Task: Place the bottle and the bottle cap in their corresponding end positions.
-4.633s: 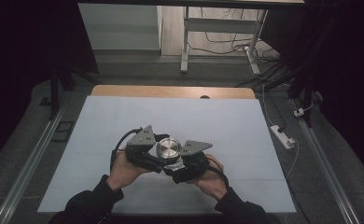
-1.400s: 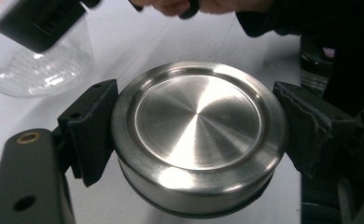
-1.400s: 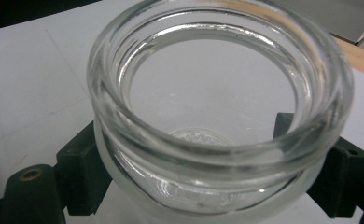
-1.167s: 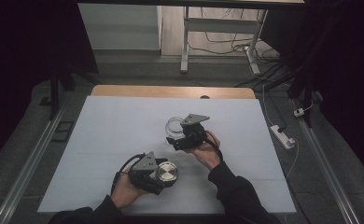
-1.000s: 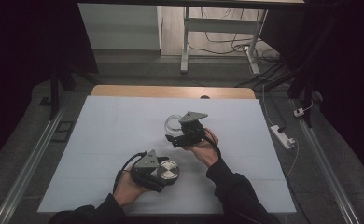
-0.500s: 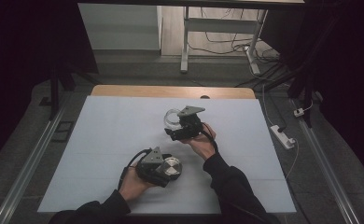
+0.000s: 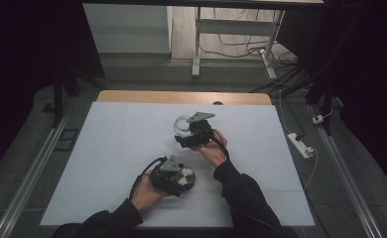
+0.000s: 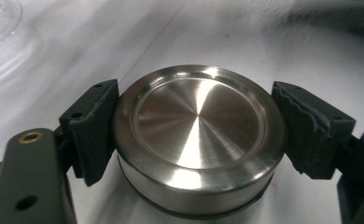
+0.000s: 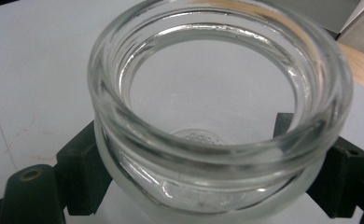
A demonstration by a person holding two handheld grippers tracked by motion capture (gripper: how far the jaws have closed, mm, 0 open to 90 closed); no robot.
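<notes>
So nearest the person, a round steel lid is pinched at its sides by the left gripper, low over the front of the white table, flat face turned up. Farther back, past mid-table, a clear glass jar is clamped by the right gripper; nothing can be seen inside it, just the bare glass bottom. Compared with a few seconds back, when lid and jar were held together at the table's middle, they've been pulled well apart, the jar carried away from the person and the lid brought nearer.
</notes>
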